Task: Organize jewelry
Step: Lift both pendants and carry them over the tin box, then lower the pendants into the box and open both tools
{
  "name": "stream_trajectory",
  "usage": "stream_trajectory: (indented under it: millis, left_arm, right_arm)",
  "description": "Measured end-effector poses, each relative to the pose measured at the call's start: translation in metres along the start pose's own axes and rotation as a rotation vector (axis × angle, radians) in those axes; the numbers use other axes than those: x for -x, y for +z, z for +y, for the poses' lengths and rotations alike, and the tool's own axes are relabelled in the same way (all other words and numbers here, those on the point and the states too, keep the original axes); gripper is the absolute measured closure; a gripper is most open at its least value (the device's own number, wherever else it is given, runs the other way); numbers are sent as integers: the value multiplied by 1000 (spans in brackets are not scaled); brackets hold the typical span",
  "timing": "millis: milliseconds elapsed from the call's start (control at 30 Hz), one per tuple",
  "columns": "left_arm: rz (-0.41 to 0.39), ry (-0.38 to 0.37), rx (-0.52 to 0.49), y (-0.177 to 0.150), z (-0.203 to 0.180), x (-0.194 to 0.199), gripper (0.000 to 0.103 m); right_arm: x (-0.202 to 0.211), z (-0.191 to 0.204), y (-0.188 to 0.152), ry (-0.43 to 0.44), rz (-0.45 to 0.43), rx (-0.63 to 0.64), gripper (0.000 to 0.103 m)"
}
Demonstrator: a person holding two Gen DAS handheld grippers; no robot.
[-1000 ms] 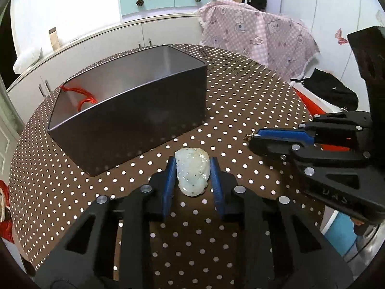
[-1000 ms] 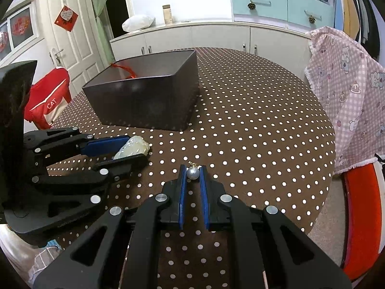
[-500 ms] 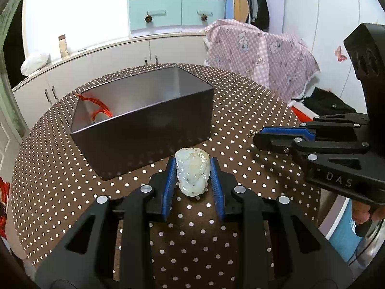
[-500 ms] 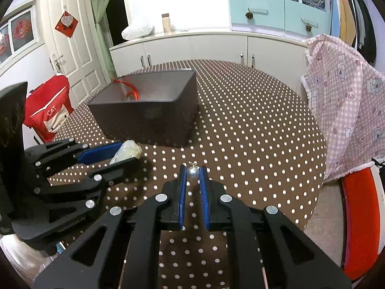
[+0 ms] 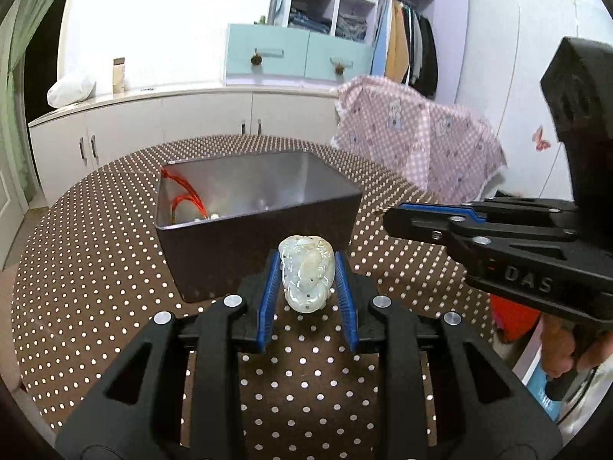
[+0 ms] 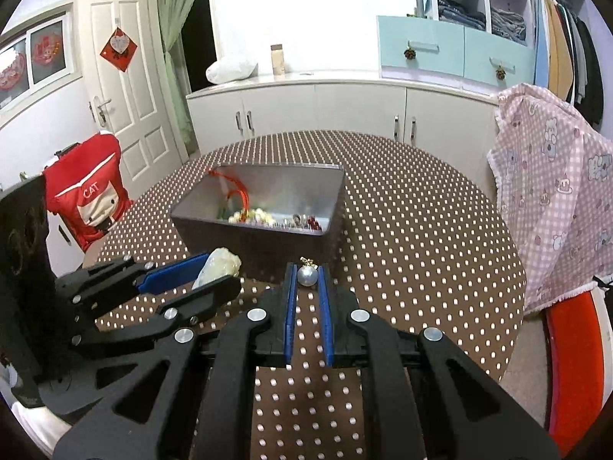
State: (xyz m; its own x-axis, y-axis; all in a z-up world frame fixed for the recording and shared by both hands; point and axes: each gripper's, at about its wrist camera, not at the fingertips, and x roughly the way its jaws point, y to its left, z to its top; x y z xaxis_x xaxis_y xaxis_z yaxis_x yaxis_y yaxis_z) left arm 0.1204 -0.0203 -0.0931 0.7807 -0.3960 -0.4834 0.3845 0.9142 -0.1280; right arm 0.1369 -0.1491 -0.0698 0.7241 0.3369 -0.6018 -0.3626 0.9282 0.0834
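Note:
My left gripper (image 5: 306,264) is shut on a pale green carved jade pendant (image 5: 305,278), held above the table just short of the near wall of a dark metal box (image 5: 260,237). The pendant also shows in the right wrist view (image 6: 218,268). My right gripper (image 6: 307,268) is shut on a small pearl earring (image 6: 307,274) with a gold hook, near the box (image 6: 264,245). The box holds a red cord (image 6: 235,191), beads and other jewelry (image 6: 268,218). The right gripper shows at the right of the left wrist view (image 5: 390,216).
The round table has a brown polka-dot cloth (image 6: 413,230). A pink checked cloth (image 6: 555,191) hangs over a chair at the right, and a red chair cover (image 6: 88,191) stands at the left. White cabinets (image 6: 325,115) stand behind.
Both grippers have risen with their pieces still held and now look over the box's rim, so the jewelry inside shows. The box appears farther and lower in both views.

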Motion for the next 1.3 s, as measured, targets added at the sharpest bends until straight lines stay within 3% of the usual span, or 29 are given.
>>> stream_trajectory:
  millis: [367,700,1033,1300]
  left_arm:
    - [-110,82,63,22,20,17,75]
    - [-141,189,77,37,31,7,75]
    - [-105,241,108,41,43,-11,75]
    - [-48,237,104,41,42,-20,74]
  right_arm:
    - [-7,12,23,-39,-66,14,93]
    - [-23,14,32,-105,-118,12,93]
    - [-43,13,33,-130,-149,8,93]
    - [-55,13,28,-109,-136,-4,94]
